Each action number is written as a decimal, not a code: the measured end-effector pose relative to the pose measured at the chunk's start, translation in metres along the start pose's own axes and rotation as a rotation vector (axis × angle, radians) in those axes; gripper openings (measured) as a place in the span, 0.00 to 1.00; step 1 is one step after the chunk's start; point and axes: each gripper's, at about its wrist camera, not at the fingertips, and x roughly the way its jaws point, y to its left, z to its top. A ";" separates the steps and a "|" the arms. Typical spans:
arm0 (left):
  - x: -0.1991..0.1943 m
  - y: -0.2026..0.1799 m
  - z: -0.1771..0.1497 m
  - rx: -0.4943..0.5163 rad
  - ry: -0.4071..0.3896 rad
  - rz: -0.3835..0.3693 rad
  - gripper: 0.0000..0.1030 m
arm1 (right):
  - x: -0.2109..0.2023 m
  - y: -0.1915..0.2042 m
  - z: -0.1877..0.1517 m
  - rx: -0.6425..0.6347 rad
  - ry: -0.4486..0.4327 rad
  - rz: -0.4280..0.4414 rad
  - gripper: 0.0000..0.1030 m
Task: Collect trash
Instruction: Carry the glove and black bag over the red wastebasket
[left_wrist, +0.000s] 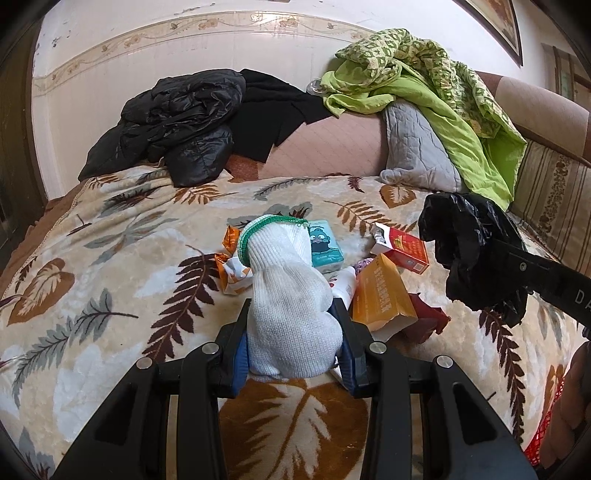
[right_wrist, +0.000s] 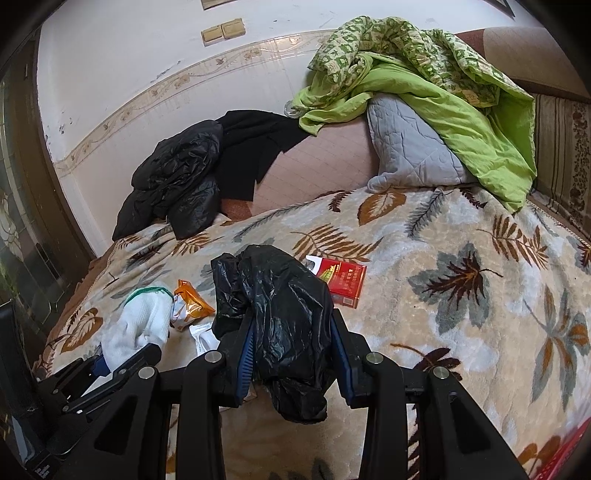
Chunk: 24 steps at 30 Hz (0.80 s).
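Note:
My left gripper (left_wrist: 293, 314) is shut on a white knit glove (left_wrist: 288, 295) with a green cuff, held above the leaf-patterned blanket (left_wrist: 110, 277). My right gripper (right_wrist: 291, 325) is shut on a crumpled black trash bag (right_wrist: 280, 306); the bag also shows in the left wrist view (left_wrist: 469, 251) to the right. Trash lies on the blanket beyond the glove: an orange snack wrapper (left_wrist: 234, 266), a teal tissue pack (left_wrist: 325, 251), a red cigarette box (left_wrist: 402, 249), an orange carton (left_wrist: 380, 295), a white tube (left_wrist: 345, 286) and a dark red wrapper (left_wrist: 424, 317).
A black jacket (left_wrist: 177, 122) and black cloth (left_wrist: 277, 107) lie at the back left. A green quilt (left_wrist: 424, 85) drapes over a grey pillow (left_wrist: 417, 147) at the back right. A striped sofa back (left_wrist: 554, 195) runs along the right. A wall stands behind.

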 end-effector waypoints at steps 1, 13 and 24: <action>0.000 -0.001 0.000 0.002 0.000 -0.002 0.37 | -0.001 0.000 0.000 0.002 -0.001 0.000 0.39; -0.020 -0.033 -0.010 0.009 0.009 -0.153 0.37 | -0.038 -0.024 -0.005 0.109 -0.023 0.008 0.38; -0.064 -0.109 -0.028 0.102 0.033 -0.378 0.37 | -0.140 -0.092 -0.044 0.222 -0.019 0.027 0.39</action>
